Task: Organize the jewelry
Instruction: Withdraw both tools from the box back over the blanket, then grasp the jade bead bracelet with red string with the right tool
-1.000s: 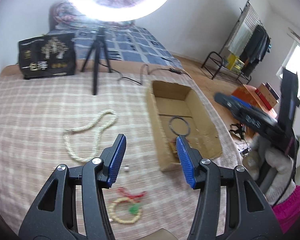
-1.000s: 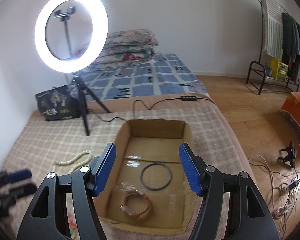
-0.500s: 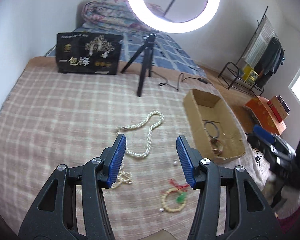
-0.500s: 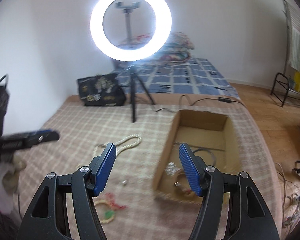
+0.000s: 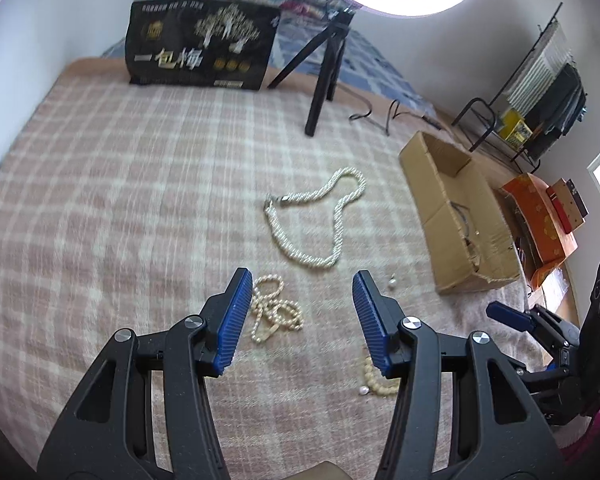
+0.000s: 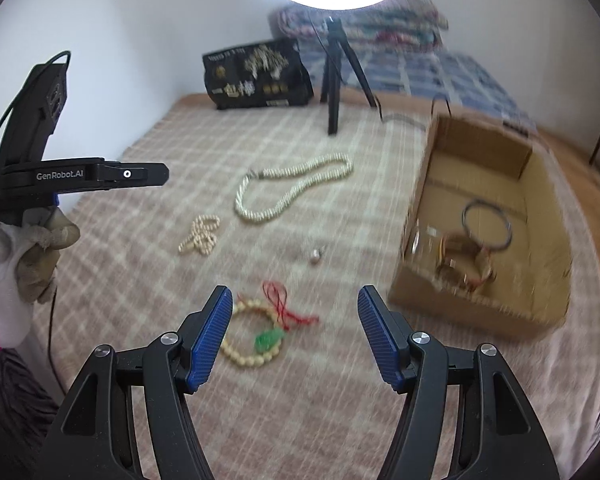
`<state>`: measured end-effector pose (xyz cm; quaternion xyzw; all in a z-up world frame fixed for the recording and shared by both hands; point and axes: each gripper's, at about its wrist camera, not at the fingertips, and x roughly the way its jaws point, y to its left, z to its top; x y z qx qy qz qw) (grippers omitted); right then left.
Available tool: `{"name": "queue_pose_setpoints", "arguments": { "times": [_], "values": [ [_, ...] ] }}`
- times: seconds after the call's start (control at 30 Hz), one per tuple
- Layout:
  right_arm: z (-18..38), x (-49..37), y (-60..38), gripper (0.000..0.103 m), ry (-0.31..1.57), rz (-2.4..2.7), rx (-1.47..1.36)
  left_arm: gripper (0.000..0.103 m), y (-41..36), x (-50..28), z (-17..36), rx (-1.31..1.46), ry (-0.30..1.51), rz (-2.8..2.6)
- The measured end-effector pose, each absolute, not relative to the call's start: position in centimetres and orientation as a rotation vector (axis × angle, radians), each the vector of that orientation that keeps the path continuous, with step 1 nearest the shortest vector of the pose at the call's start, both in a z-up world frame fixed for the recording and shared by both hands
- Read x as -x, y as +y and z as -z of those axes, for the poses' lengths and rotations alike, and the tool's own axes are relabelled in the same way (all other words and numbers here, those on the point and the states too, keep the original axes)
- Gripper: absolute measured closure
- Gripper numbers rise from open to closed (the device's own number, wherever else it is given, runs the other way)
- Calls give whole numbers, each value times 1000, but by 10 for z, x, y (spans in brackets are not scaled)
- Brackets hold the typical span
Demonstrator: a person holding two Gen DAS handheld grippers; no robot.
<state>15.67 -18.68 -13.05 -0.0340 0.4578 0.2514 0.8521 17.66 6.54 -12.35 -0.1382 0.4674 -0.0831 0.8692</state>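
Note:
A thick twisted pearl necklace (image 5: 320,220) lies on the checked blanket; it also shows in the right wrist view (image 6: 292,190). A small tangled bead strand (image 5: 274,314) lies just ahead of my open, empty left gripper (image 5: 302,320); it also shows in the right wrist view (image 6: 200,236). A bead bracelet with red cord and green charm (image 6: 260,340) lies just ahead of my open, empty right gripper (image 6: 296,332). A small loose pearl piece (image 6: 315,255) lies between them. The cardboard box (image 6: 540,184) holds a dark ring (image 6: 486,224) and other bracelets.
A ring light tripod (image 6: 334,80) and a black printed bag (image 6: 256,74) stand at the blanket's far edge, with a cable beside the box. The box (image 5: 424,184) sits near the blanket's right edge. A clothes rack (image 5: 540,96) stands on the floor beyond.
Both grippers have swung left, away from the box and toward the jewelry lying on the blanket. Both stay open and empty.

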Motion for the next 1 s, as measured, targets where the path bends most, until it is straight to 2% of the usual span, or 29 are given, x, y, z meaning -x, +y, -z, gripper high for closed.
{"name": "queue_pose_setpoints", "arguments": {
  "times": [0.2,0.3,0.47,0.6,1.0],
  "values": [
    [146,-159,-195,39,1053,-557,-44,50,67,-181,144,294,1036,162],
    [155,-162,-197,51,1098,-569,-100,50,65,-182,153,292,1060,165],
    [175,-171,-196,59,1175,-560,-170,50,59,-186,162,282,1085,176],
    [188,-174,-195,70,1225,-580,-242,50,57,-188,165,276,1095,178],
    [208,-190,-198,79,1274,-563,-380,50,61,-196,178,310,1120,167]
  ]
}}
